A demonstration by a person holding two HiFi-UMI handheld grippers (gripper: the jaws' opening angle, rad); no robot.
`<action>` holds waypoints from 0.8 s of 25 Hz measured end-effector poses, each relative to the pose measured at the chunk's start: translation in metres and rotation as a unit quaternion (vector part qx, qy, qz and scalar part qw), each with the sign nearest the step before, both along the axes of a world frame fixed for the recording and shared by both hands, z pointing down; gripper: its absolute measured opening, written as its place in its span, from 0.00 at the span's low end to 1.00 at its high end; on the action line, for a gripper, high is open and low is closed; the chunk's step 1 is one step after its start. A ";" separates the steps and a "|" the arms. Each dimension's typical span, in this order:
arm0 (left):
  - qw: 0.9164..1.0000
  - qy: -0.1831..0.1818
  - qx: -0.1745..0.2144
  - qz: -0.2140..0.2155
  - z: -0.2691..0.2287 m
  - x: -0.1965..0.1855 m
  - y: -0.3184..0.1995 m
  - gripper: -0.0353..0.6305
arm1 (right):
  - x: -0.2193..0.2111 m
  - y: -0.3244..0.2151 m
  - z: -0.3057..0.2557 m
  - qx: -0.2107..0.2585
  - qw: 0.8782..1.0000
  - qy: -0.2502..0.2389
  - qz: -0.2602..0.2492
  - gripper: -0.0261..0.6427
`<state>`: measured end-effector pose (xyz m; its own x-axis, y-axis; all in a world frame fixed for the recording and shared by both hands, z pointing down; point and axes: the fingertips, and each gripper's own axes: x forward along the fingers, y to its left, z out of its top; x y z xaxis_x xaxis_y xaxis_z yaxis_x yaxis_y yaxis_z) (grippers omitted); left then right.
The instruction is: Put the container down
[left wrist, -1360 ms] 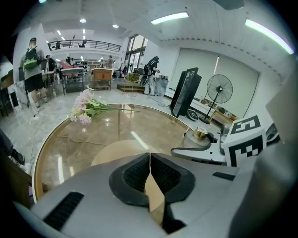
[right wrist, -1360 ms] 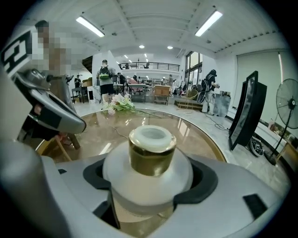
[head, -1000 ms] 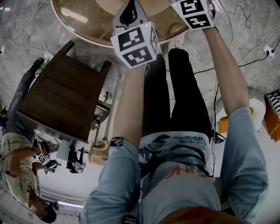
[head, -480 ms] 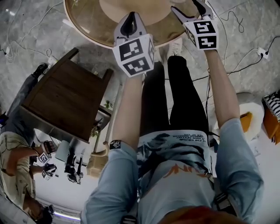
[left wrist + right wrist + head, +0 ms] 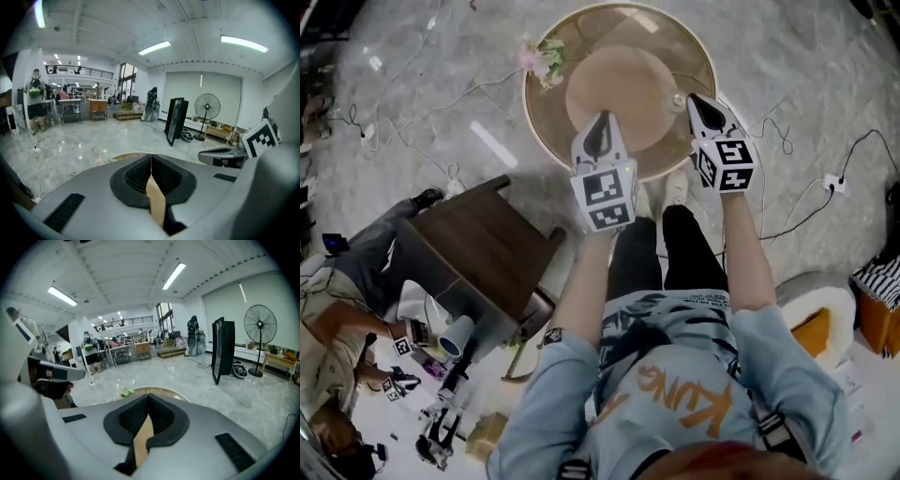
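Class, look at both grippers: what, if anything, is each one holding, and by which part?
Nothing is held. The left gripper is shut and empty. The right gripper is closing with nothing between its jaws. Both are above the table.

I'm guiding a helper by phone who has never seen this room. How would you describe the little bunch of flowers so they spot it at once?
Find the big round table standing on the grey floor in front of the person. On its top, close to the rim on the person's far left, lies a small sprig of flowers. It is the only pink-and-green thing on the otherwise tan, glossy table.
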<state>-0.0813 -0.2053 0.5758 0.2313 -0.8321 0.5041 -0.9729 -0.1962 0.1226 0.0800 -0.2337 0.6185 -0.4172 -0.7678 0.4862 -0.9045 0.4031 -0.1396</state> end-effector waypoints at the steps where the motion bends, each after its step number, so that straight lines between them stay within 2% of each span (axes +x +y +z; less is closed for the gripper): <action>1: 1.000 0.007 0.011 -0.013 -0.016 -0.006 -0.003 0.10 | -0.007 -0.005 -0.019 0.009 1.000 -0.015 0.007 0.06; 5: 0.998 0.032 0.046 -0.039 -0.079 -0.014 -0.012 0.09 | -0.027 -0.006 -0.084 0.028 0.999 -0.042 0.004 0.06; 8: 0.990 0.055 0.116 -0.059 -0.142 -0.025 -0.031 0.09 | -0.034 -0.016 -0.136 0.061 0.997 -0.050 0.001 0.06; 10: 0.983 0.063 0.157 -0.075 -0.177 -0.034 -0.028 0.09 | -0.032 -0.011 -0.164 0.068 0.993 -0.083 0.039 0.06; 12: 0.980 0.057 0.170 -0.079 -0.200 -0.035 -0.018 0.09 | -0.028 0.000 -0.189 0.071 0.988 -0.112 0.075 0.06; 14: 0.979 0.044 0.184 -0.072 -0.224 -0.032 -0.018 0.09 | -0.029 -0.002 -0.223 0.098 0.987 -0.107 0.074 0.06; 20: 0.969 0.034 0.241 -0.034 -0.295 -0.028 -0.028 0.09 | -0.042 -0.012 -0.336 0.217 0.975 -0.044 0.015 0.06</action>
